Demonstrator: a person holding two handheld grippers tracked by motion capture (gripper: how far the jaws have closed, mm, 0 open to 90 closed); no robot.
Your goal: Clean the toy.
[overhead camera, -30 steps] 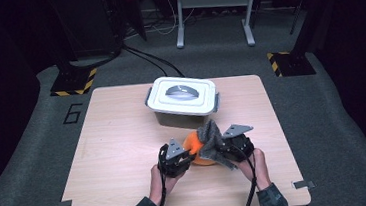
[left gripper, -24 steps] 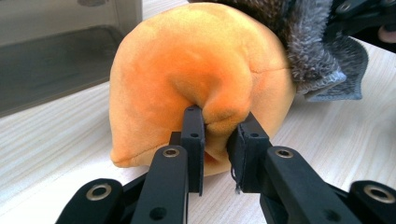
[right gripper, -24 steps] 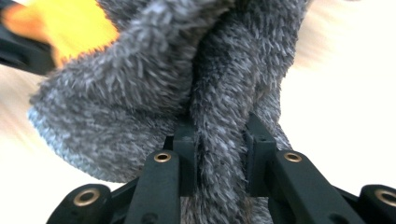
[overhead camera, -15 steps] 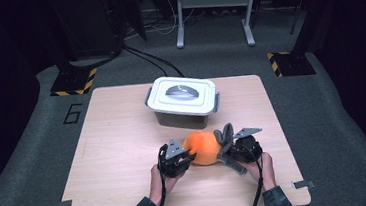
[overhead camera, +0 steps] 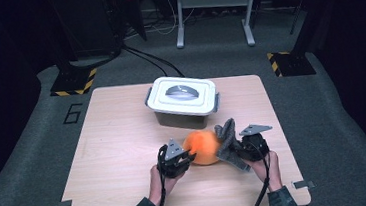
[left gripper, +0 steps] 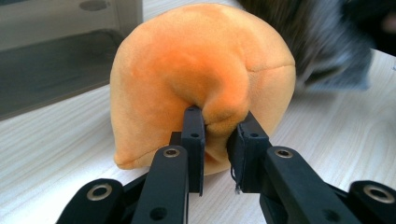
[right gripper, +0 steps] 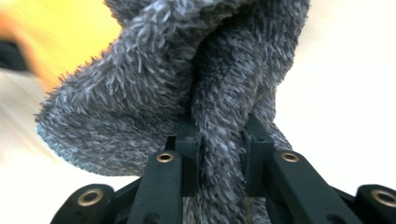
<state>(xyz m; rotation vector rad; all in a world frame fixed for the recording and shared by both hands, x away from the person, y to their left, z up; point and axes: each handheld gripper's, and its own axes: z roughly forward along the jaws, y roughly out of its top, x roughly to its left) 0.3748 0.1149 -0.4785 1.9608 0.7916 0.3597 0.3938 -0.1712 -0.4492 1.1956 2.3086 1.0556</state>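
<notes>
An orange plush ball rests on the wooden table near its front edge. My left gripper is shut on a pinched fold of the orange plush ball, at the ball's left side. Right of the ball, my right gripper is shut on a grey fuzzy cloth, which stands up bunched against the ball. In the right gripper view the grey fuzzy cloth is squeezed between the jaws, with the orange ball blurred behind it.
A grey box with a white clip-on lid stands just behind the ball at the table's middle back. Bare table lies to the left and right of the hands. Dark floor with cables and a metal stand surrounds the table.
The right gripper has drawn the grey cloth off the top of the orange ball and to the right, uncovering the ball. The left gripper has stayed in place on the ball.
</notes>
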